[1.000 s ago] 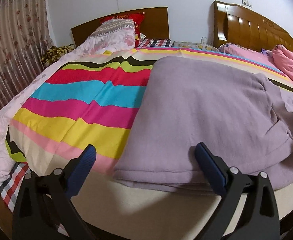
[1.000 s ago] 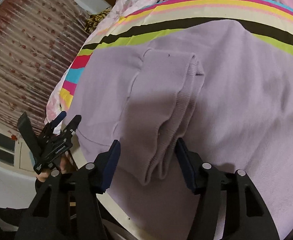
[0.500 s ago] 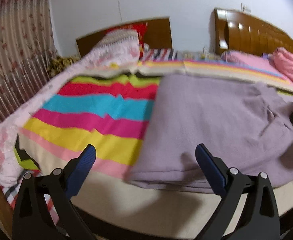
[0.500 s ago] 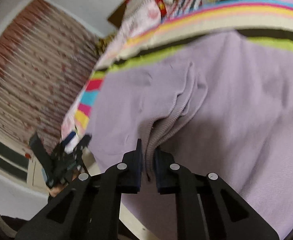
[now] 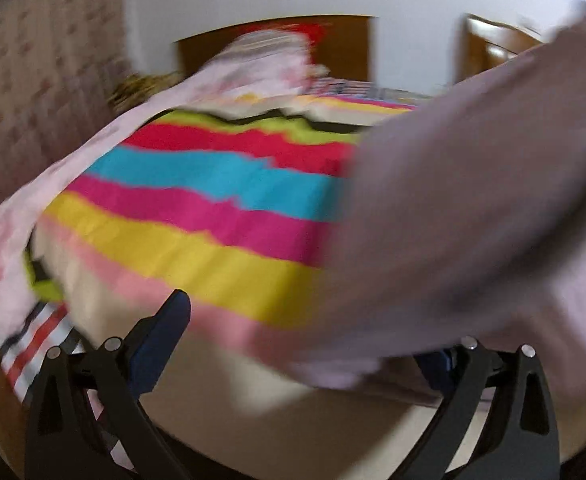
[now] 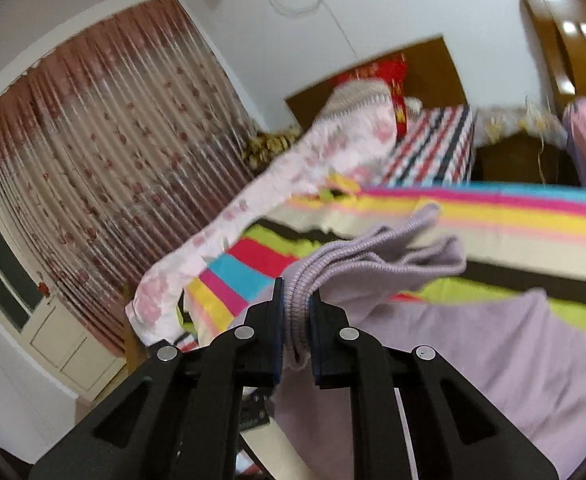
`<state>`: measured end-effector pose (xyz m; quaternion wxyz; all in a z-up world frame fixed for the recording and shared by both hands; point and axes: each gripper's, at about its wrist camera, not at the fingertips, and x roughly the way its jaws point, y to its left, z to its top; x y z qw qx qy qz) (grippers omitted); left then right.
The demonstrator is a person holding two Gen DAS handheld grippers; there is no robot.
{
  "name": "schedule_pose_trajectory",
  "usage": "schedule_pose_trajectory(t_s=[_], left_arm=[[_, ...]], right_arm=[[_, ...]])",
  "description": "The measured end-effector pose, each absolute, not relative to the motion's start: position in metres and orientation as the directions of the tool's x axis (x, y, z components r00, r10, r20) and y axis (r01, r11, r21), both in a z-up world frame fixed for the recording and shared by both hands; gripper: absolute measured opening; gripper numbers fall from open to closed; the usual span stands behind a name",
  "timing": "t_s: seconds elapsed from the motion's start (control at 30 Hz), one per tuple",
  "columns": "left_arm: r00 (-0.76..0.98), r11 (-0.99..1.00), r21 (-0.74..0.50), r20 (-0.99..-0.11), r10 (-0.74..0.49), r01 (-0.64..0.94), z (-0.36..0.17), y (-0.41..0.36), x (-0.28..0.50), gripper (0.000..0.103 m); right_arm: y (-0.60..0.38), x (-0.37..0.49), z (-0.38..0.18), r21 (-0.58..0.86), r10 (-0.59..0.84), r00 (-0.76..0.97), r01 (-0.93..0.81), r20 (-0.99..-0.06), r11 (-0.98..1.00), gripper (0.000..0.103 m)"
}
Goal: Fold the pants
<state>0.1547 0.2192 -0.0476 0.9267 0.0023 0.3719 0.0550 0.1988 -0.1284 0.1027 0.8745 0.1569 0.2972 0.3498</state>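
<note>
Pinching the ribbed cuffs of the pants [image 6: 377, 256] between its closed fingers, the right gripper [image 6: 296, 320] holds them above the bed [image 6: 513, 216], while the rest of the cloth lies on the bed. The left gripper [image 5: 305, 344] has its fingers wide apart and holds nothing; cloth hangs over one finger. I think the bunched cuffs could slip from the grip, or the loose cloth could catch on the left finger and spoil the fold.

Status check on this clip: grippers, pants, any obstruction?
Right gripper shut on pants cuffs, lifted. Left gripper open, empty. Striped quilt beneath; nothing blocking.
</note>
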Motion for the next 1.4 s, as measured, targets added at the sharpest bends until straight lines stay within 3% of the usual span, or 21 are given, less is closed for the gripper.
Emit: schedule_pose_trajectory(t_s=[0.1,0.3,0.77,0.93,1.17,1.4], left_arm=[[0.715,0.994,-0.085,-0.699,-0.014,-0.064,-0.048,0.242,0.154,0.102],[0.706,0.998,-0.042,-0.708,0.010,-0.056,-0.062,0.227,0.158,0.102],[0.702,0.996,-0.057,-0.712,0.006,-0.066,-0.063,0.229,0.153,0.102],[0.712,0.997,-0.037,-0.702,0.017,-0.060,-0.065,0.229,0.152,0.102],[0.742,0.987,-0.137,-0.670,-0.027,-0.088,-0.063,0.235,0.146,0.102],[0.719,0.998,-0.011,-0.694,0.038,-0.064,-0.062,0.223,0.144,0.102]], right_arm=[[-0.166,0.186,0.075,0.509,0.671,0.607,-0.452,-0.426,0.733,0.012],[-0.211,0.178,-0.080,0.548,0.547,0.495,-0.160,-0.675,0.821,0.011],[-0.208,0.156,-0.055,0.546,0.566,0.543,-0.218,-0.621,0.809,0.011],[-0.208,0.162,-0.082,0.548,0.558,0.512,-0.189,-0.653,0.815,0.011],[-0.204,0.160,-0.066,0.512,0.548,0.540,-0.233,-0.639,0.827,0.011],[-0.211,0.165,-0.084,0.534,0.559,0.510,-0.212,-0.654,0.818,0.012]])
